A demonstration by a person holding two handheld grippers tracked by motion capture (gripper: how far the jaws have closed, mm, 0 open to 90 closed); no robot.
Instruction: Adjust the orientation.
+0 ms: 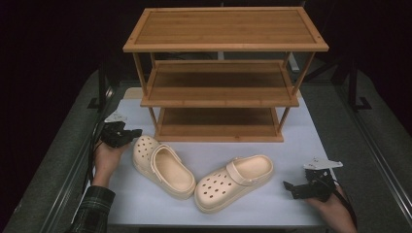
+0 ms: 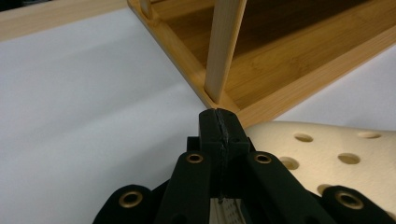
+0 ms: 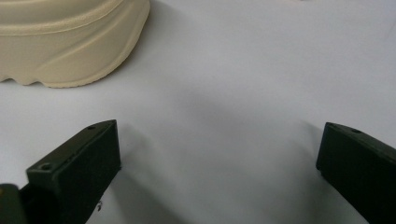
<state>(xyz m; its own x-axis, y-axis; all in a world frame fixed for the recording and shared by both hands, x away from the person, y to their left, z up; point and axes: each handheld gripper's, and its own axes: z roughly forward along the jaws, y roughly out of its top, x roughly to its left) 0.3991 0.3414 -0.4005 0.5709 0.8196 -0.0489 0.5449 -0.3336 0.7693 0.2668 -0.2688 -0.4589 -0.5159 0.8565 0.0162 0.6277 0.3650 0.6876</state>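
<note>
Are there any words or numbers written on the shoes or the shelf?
None: no word, number or logo can be read anywhere.
Left shoe: only round holes, no writing.
Right shoe: the same, no brand mark showing.
Shelf: plain wood, no label.

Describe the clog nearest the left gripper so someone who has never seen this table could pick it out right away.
Start at the wooden shelf rack standing on the white mat. In front of its lower left corner lies a cream clog, beside the shut left gripper. Unlike the other clog, whose holed toe points toward the person, this one points its holed toe away, toward the rack.
</note>
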